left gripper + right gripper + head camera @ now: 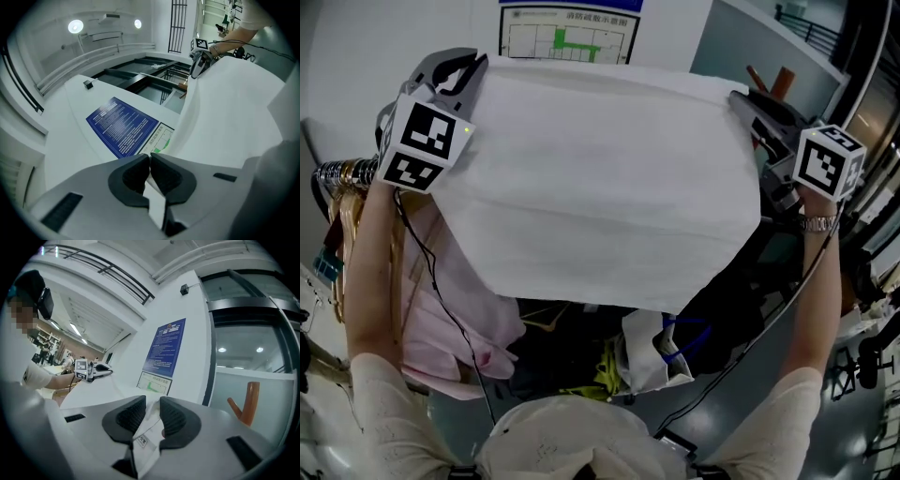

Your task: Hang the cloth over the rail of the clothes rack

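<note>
I hold a white cloth point(600, 178) spread flat between both grippers, high above the clothes rack. My left gripper point(478, 61) is shut on the cloth's far left corner; in the left gripper view its jaws point(150, 155) pinch the edge tightly. My right gripper point(739, 97) is at the far right corner. In the right gripper view its jaws point(152, 401) stand apart, and the cloth corner point(147, 427) with a small label lies loosely between them. The rack's rail point(342, 172), crowded with metal hanger hooks, shows at the left under my left arm. The cloth hides the rest of the rail.
A pink garment point(441, 309) hangs below the rail at the left. Dark clothes point(572, 347) and a white bag point(652, 352) fill the space under the cloth. A blue poster point(123, 125) is on the white wall ahead. An orange wooden peg point(248, 404) stands at the right.
</note>
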